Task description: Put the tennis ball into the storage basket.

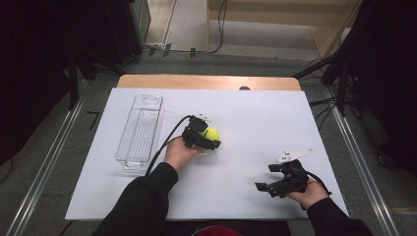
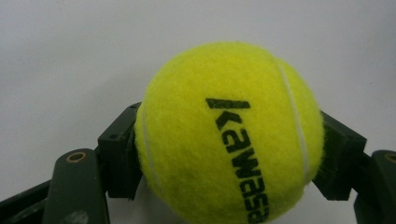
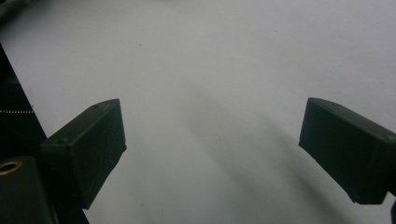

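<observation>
A yellow tennis ball [image 1: 211,133] with black lettering sits on the white table sheet [image 1: 246,113] near its middle. My left gripper [image 1: 210,136] is shut on the ball; in the left gripper view both black pads press the sides of the tennis ball [image 2: 229,135]. My right gripper [image 1: 268,178] rests low at the table's front right, pointing left. In the right gripper view its fingertips [image 3: 93,144] stand wide apart over bare white sheet, with nothing between them.
A clear plastic tray [image 1: 140,130] lies lengthwise on the left part of the sheet, left of the ball. The wooden table edge [image 1: 206,81] shows at the back. Metal rails and dark stands flank the table on the floor.
</observation>
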The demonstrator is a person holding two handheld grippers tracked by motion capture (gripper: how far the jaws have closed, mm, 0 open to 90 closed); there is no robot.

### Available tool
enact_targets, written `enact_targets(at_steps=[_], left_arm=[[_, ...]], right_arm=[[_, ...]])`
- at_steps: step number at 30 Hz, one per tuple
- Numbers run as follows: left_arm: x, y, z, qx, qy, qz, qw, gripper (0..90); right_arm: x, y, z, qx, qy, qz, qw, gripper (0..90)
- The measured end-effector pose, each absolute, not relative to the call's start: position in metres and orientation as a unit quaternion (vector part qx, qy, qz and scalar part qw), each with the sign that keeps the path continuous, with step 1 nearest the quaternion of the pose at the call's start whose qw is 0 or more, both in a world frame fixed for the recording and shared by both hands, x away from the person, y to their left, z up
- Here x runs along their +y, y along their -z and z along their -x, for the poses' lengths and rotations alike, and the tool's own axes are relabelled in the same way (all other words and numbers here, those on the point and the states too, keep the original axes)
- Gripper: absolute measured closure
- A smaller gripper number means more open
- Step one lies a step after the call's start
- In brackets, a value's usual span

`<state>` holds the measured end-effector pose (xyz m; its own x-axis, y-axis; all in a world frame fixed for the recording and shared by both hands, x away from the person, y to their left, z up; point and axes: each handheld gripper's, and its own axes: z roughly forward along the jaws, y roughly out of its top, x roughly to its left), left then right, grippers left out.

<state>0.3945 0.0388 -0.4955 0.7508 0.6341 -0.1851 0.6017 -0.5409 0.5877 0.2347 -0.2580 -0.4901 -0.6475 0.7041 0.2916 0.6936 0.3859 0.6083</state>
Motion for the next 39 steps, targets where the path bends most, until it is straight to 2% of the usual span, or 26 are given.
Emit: enact_targets(at_steps=[39], left_arm=[[0.048, 0.472, -0.392, 0.344, 0.0, -0.878, 0.332, 26.4]], right_arm=[[-0.258, 0.49, -0.234, 0.833, -0.36, -0.419, 0.006, 5.3]])
